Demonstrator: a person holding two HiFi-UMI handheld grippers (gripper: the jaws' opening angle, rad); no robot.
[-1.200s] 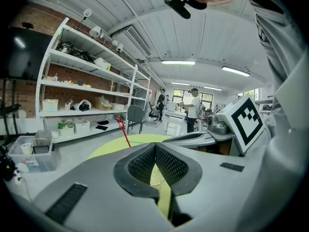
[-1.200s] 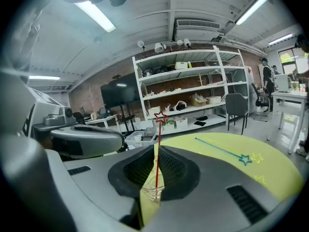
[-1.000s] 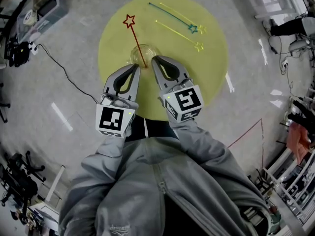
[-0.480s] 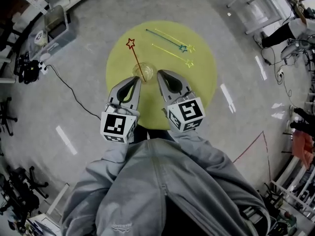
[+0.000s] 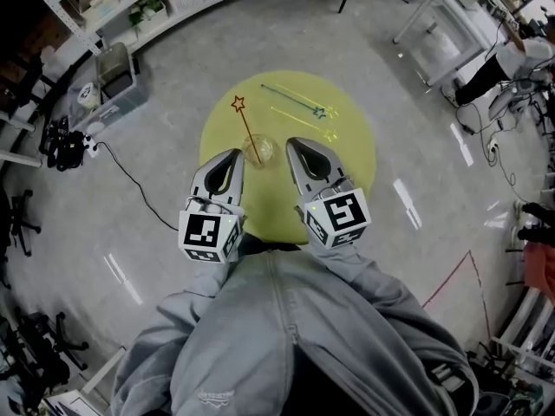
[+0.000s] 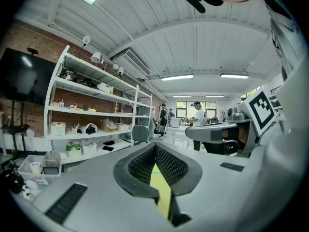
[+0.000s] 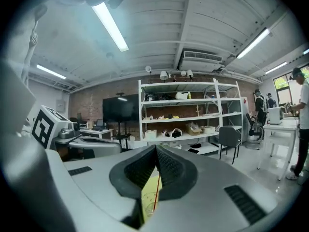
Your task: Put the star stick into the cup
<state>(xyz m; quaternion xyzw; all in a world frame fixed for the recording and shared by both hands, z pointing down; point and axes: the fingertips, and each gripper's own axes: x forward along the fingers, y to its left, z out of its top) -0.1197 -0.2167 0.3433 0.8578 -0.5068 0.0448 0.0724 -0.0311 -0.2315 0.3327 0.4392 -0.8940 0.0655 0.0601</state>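
A clear cup [image 5: 258,149] stands on the round yellow table [image 5: 347,172], and the red star stick [image 5: 249,133] leans in it, star end up to the far left. My left gripper [image 5: 236,153] is shut and empty, just left of the cup. On the other side of the cup my right gripper [image 5: 290,142] is also shut on nothing. The right gripper view looks past the closed tips of my right gripper [image 7: 156,147] down onto the cup [image 7: 148,198] and the red stick [image 7: 155,193]. In the left gripper view, my left gripper [image 6: 155,145] shows only the yellow table [image 6: 159,185] below it.
A teal star stick [image 5: 295,98] and two yellow ones [image 5: 303,120] lie at the table's far side. A black cable [image 5: 139,176] crosses the floor at the left. Shelves [image 5: 130,16], a clear bin [image 5: 113,72], white tables [image 5: 442,24] and a person [image 5: 503,63] ring the room.
The head view has pulled back, so the table looks smaller. Both grippers have drawn back slightly from the cup, still shut. The red star stick stays in the cup.
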